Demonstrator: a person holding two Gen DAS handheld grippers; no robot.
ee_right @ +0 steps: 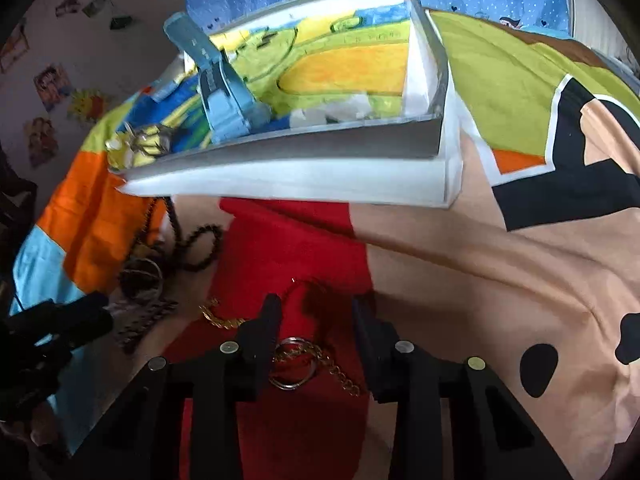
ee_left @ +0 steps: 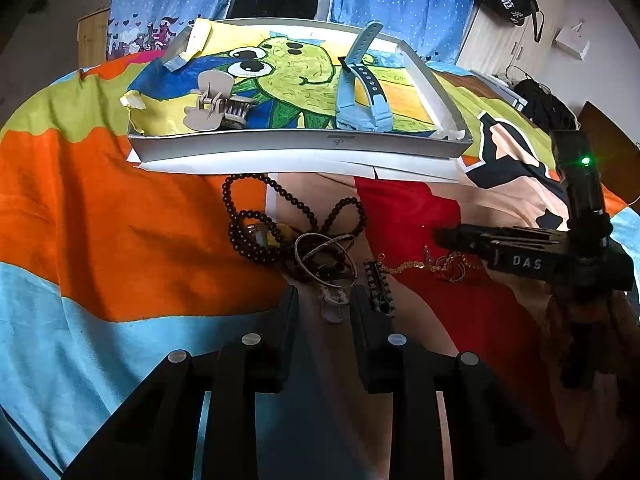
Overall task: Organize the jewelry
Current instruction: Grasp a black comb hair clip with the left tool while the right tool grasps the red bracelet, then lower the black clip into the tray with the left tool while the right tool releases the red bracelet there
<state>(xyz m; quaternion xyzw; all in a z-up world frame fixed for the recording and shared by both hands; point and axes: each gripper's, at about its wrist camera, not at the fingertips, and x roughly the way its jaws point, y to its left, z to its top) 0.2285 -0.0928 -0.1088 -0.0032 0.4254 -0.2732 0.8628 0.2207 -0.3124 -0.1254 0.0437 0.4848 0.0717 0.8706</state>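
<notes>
Both my grippers have fingers spread, empty: left gripper [ee_left: 324, 300] by the bangles [ee_left: 326, 254], right gripper [ee_right: 316, 312] over the gold chain [ee_right: 316, 356].

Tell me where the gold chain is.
The gold chain lies on the red fabric, right of the bead pile, between the right gripper's open fingers.

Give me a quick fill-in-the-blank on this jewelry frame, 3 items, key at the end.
1. The blue watch lies inside the ____.
2. The gold chain rests on the ____ patch of the bedspread.
3. The dark bead necklace lies ____ the tray, on the bedspread.

Both the left gripper and the right gripper are open.

Missing words: tray; red; outside
</notes>
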